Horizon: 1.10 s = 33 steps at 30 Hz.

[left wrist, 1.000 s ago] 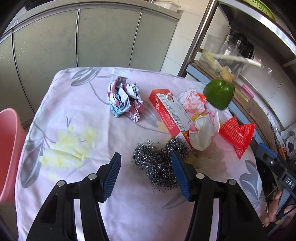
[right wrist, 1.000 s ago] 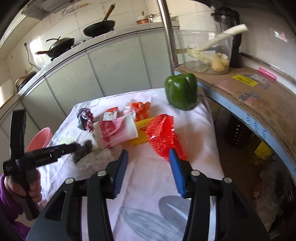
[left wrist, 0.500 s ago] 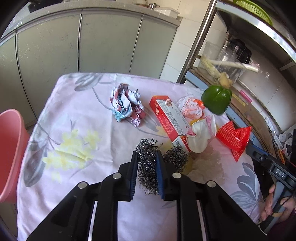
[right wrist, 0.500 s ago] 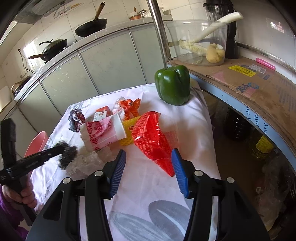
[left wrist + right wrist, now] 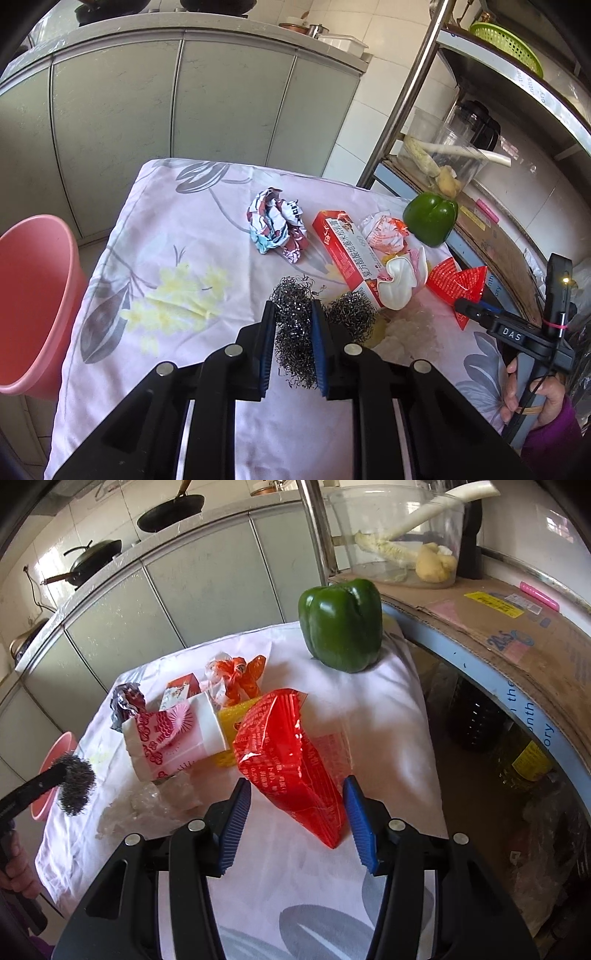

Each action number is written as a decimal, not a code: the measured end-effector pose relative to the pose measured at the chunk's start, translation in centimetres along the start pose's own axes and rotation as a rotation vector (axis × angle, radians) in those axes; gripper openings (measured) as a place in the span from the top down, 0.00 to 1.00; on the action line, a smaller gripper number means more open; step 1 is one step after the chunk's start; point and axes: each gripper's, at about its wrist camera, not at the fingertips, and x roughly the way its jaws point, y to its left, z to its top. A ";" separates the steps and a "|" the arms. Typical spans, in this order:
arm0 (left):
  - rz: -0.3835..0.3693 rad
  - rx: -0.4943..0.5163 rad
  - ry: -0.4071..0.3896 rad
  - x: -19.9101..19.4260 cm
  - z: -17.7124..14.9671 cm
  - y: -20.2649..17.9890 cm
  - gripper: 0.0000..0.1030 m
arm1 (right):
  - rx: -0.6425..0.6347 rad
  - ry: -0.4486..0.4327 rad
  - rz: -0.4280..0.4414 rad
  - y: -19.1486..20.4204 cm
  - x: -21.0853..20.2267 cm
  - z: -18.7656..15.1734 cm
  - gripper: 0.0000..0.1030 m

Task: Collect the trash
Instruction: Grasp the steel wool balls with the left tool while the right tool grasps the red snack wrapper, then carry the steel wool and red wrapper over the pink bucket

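Note:
My left gripper (image 5: 293,345) is shut on a ball of steel wool (image 5: 295,332) and holds it above the table; it shows at the left of the right wrist view (image 5: 75,784). A second steel wool ball (image 5: 351,314) lies beside it. My right gripper (image 5: 297,821) is open, its blue pads on either side of a red plastic wrapper (image 5: 286,764), also seen in the left wrist view (image 5: 456,286). Other trash: a crumpled paper wad (image 5: 277,225), a red box (image 5: 349,258), a paper cup (image 5: 173,734), an orange wrapper (image 5: 238,677) and clear plastic (image 5: 147,806).
A pink bin (image 5: 33,302) stands at the table's left side. A green bell pepper (image 5: 341,624) sits at the far right corner of the floral tablecloth (image 5: 166,240). A metal shelf (image 5: 498,627) with cardboard and a clear bowl runs along the right.
My left gripper closed on the steel wool and lifted it off the table. My right gripper moved forward until its open fingers reached either side of the red wrapper.

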 end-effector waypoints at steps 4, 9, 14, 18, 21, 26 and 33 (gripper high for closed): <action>-0.002 -0.006 0.001 -0.1 -0.1 0.3 0.83 | -0.019 0.015 -0.021 0.3 0.6 0.1 0.49; -0.006 -0.010 -0.011 -0.5 -0.2 0.5 0.83 | -0.019 0.004 -0.033 0.3 0.4 0.1 0.66; -0.006 -0.021 -0.030 -1.3 -0.1 1.1 0.83 | -0.005 -0.016 -0.032 0.1 -0.5 -0.1 0.75; -0.002 -0.032 -0.049 -2.0 0.0 1.7 0.83 | 0.000 -0.035 -0.022 0.3 -1.8 -0.1 0.76; 0.005 -0.033 -0.072 -2.6 0.2 2.1 0.83 | -0.011 -0.059 -0.005 1.0 -3.1 -0.1 0.76; 0.020 -0.052 -0.119 -4.0 0.8 3.0 0.83 | -0.046 -0.101 0.034 3.3 -5.0 0.3 0.76; 0.064 -0.068 -0.201 -6.5 1.4 4.3 0.83 | -0.116 -0.136 0.123 7.8 -6.8 1.2 0.76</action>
